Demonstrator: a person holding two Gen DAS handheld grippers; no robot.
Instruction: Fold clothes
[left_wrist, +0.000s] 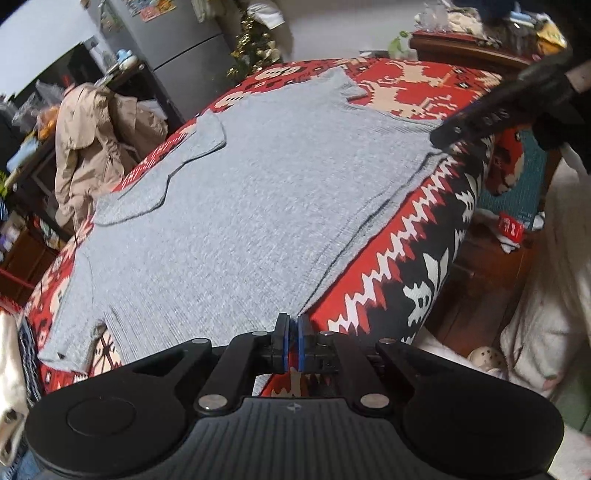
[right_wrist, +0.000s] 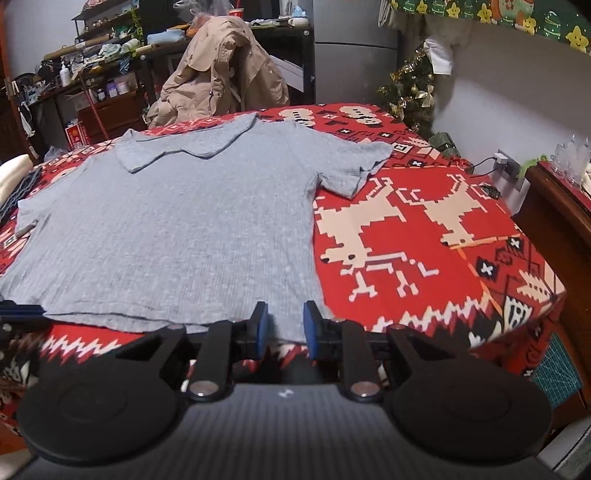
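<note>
One grey shirt (right_wrist: 177, 229) lies flat, spread open on a red patterned cover (right_wrist: 424, 192). Its collar (right_wrist: 184, 151) is at the far end and its hem at the near edge. Both short sleeves lie out to the sides; the right sleeve (right_wrist: 354, 166) rests on bare cover.

Right gripper (right_wrist: 285, 325): jaws apart. The right hem corner lies between the blue pads, and they do not press on it.

Left gripper (left_wrist: 292, 339): pads nearly together, with only a thin slit between them. It sits at the left hem corner. Whether cloth is pinched in the slit cannot be told.

Hem: runs just inside the near edge of the cover, where the zigzag border drops over the side.

Open room: a wide stretch of cover to the right of the shirt is bare. A narrower strip shows at the left, and another beyond the collar.

Surroundings: a tan coat (right_wrist: 225, 66) is draped just past the far edge. Shelves (right_wrist: 103, 48) behind it hold bottles, jars and folded cloth, too small to itemise. A grey fridge (right_wrist: 354, 48) and a small decorated tree (right_wrist: 410, 88) stand at the back wall. A wooden cabinet (right_wrist: 554, 206) stands close to the right edge of the cover.
</note>
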